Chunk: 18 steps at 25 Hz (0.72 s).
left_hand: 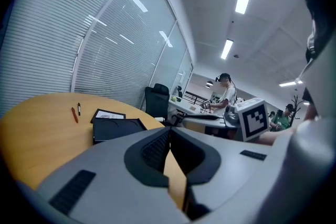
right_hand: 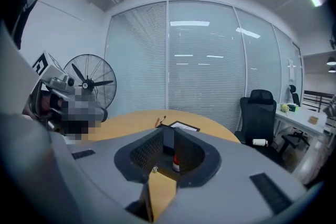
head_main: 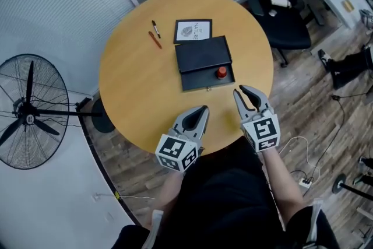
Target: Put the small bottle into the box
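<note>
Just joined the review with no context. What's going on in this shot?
A person stands at a round table with a gripper in each hand. The small bottle, red-capped, already sits in the tray of the black box, whose lid is open. Both grippers hover over the table's near edge, apart from the box and holding nothing: the left gripper is shut, and the right gripper has its jaws slightly apart.

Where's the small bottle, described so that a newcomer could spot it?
On the round wooden table, find the open black box near the middle. The small bottle stands inside its right end, the only red-topped thing there; the red pen lies flat outside.
</note>
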Each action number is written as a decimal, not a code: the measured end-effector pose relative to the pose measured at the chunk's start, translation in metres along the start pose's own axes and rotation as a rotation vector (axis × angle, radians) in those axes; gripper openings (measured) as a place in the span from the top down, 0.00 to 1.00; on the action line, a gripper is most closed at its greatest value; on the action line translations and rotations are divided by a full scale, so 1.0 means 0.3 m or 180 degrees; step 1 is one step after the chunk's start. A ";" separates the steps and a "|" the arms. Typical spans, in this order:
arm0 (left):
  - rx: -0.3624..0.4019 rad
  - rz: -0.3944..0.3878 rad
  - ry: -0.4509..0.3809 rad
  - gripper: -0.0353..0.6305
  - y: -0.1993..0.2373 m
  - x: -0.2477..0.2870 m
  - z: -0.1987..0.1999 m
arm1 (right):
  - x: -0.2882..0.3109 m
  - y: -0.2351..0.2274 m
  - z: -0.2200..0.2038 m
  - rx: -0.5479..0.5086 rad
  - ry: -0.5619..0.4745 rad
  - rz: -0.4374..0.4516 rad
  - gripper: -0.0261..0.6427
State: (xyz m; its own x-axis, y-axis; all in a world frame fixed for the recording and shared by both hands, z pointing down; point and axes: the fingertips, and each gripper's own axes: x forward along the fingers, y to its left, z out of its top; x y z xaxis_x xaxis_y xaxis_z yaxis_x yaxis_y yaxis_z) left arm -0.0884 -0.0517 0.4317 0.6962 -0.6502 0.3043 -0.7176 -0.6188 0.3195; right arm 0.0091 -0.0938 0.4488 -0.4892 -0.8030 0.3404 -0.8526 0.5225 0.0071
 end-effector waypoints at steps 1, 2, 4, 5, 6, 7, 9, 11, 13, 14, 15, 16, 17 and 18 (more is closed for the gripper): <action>0.0007 0.0011 -0.0009 0.95 -0.004 0.000 0.005 | -0.009 0.000 0.005 0.0011 -0.0012 0.0016 0.86; 0.0010 0.0023 -0.0019 0.95 -0.010 0.000 0.010 | -0.019 0.001 0.012 0.0036 -0.0028 0.0039 0.87; 0.0014 0.0044 -0.0039 0.95 -0.024 -0.003 0.024 | -0.042 0.001 0.029 0.0102 -0.0062 0.0098 0.88; 0.0023 0.0055 -0.0049 0.95 -0.032 -0.004 0.030 | -0.055 0.002 0.039 0.0127 -0.0083 0.0125 0.89; 0.0034 0.0070 -0.0059 0.95 -0.039 -0.005 0.035 | -0.068 0.002 0.050 0.0141 -0.0107 0.0147 0.89; 0.0043 0.0090 -0.0068 0.95 -0.045 -0.004 0.038 | -0.081 0.001 0.060 0.0145 -0.0133 0.0168 0.89; 0.0043 0.0149 -0.0086 0.95 -0.059 -0.003 0.039 | -0.112 0.000 0.079 0.0151 -0.0179 0.0218 0.89; 0.0035 0.0210 -0.0119 0.95 -0.081 -0.009 0.044 | -0.147 0.000 0.096 0.0157 -0.0216 0.0277 0.89; 0.0045 0.0260 -0.0159 0.95 -0.105 -0.017 0.051 | -0.183 0.000 0.111 0.0146 -0.0240 0.0327 0.90; 0.0054 0.0286 -0.0175 0.95 -0.115 -0.022 0.054 | -0.198 -0.001 0.119 0.0151 -0.0254 0.0352 0.90; 0.0063 0.0313 -0.0187 0.95 -0.124 -0.028 0.057 | -0.213 -0.001 0.128 0.0167 -0.0278 0.0380 0.91; 0.0067 0.0341 -0.0199 0.95 -0.135 -0.034 0.060 | -0.229 -0.001 0.139 0.0188 -0.0315 0.0407 0.92; 0.0068 0.0369 -0.0212 0.95 -0.147 -0.041 0.064 | -0.245 -0.002 0.150 0.0205 -0.0358 0.0434 0.92; 0.0067 0.0396 -0.0227 0.95 -0.161 -0.048 0.068 | -0.263 -0.002 0.161 0.0211 -0.0394 0.0464 0.93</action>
State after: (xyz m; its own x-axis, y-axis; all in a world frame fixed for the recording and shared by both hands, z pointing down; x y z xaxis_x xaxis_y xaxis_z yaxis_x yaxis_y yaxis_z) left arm -0.0641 -0.0215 0.3937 0.5992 -0.7517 0.2756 -0.7991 -0.5402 0.2640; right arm 0.0393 -0.0448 0.3764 -0.6237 -0.7515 0.2150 -0.7794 0.6190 -0.0972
